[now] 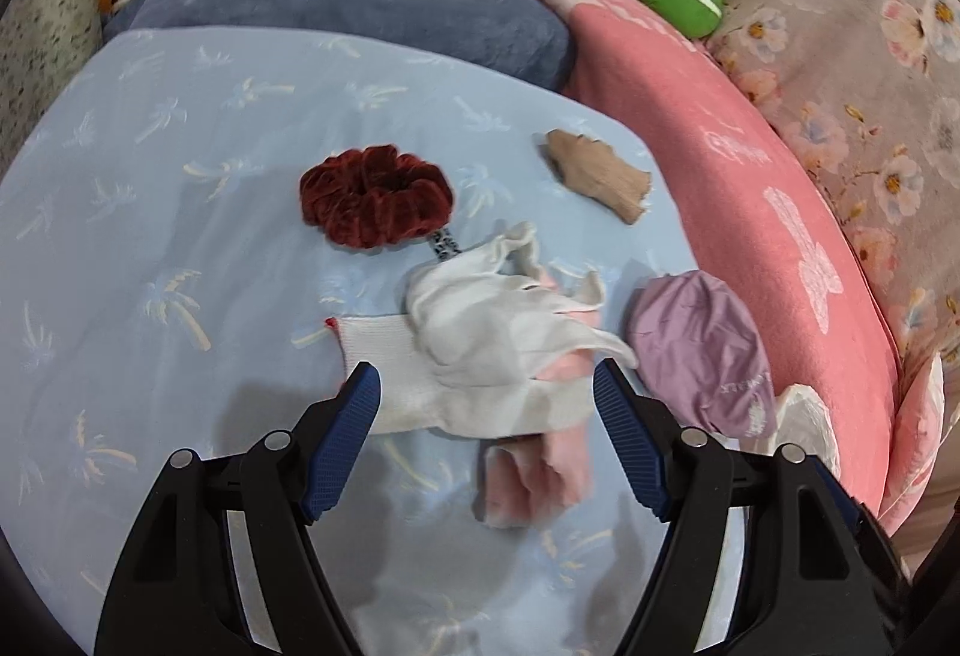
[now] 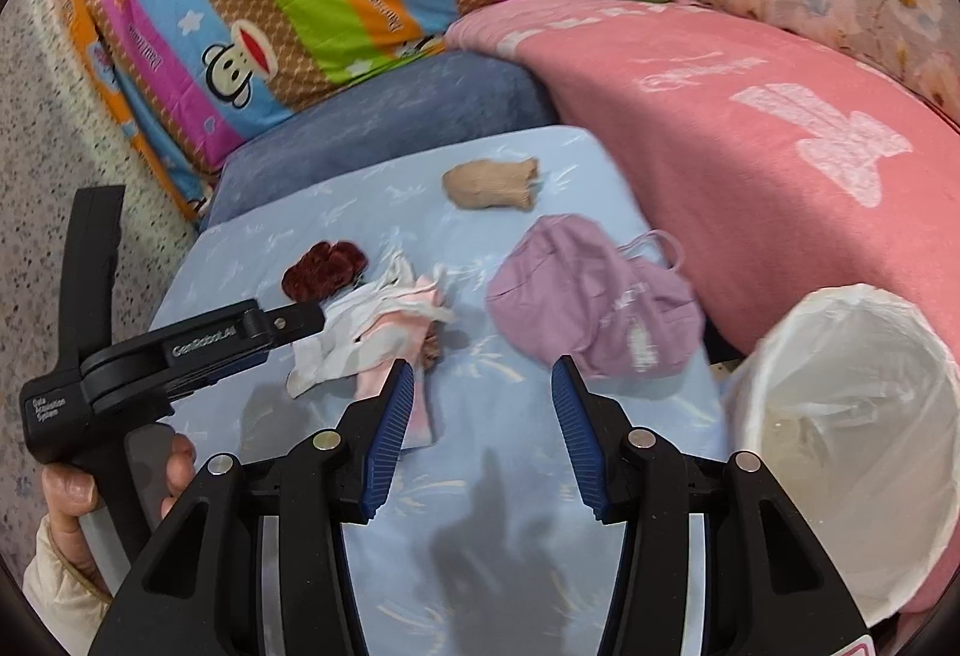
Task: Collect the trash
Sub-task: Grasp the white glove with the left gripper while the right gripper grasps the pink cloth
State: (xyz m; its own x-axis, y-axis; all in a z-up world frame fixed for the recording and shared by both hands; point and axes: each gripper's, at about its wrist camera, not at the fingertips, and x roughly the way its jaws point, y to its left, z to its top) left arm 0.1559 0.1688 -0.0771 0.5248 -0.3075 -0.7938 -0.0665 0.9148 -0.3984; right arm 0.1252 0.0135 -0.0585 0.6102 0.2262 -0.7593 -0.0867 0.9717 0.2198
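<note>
Right wrist view: bed (image 2: 510, 452) under a light blue sheet, white-lined bin (image 2: 840, 416) at its right edge, apparently nothing much in it yet. Trash uncollected, largest first: purple mask (image 2: 594, 296), white glove (image 1: 480, 344) over a pink cloth (image 1: 540, 470), red scrunchie (image 1: 375, 197), tan scrap (image 1: 600, 173). Left gripper (image 1: 486, 386) fingers spread, straddling the glove. Right gripper (image 2: 483, 383) fingers spread, empty, between the pile and the mask. Collection barely begun, by my read.

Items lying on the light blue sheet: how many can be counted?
5: a dark red scrunchie at the left, a beige sock at the far side, a white glove over a pink cloth, a purple mask at the right. More may be hidden underneath.
</note>
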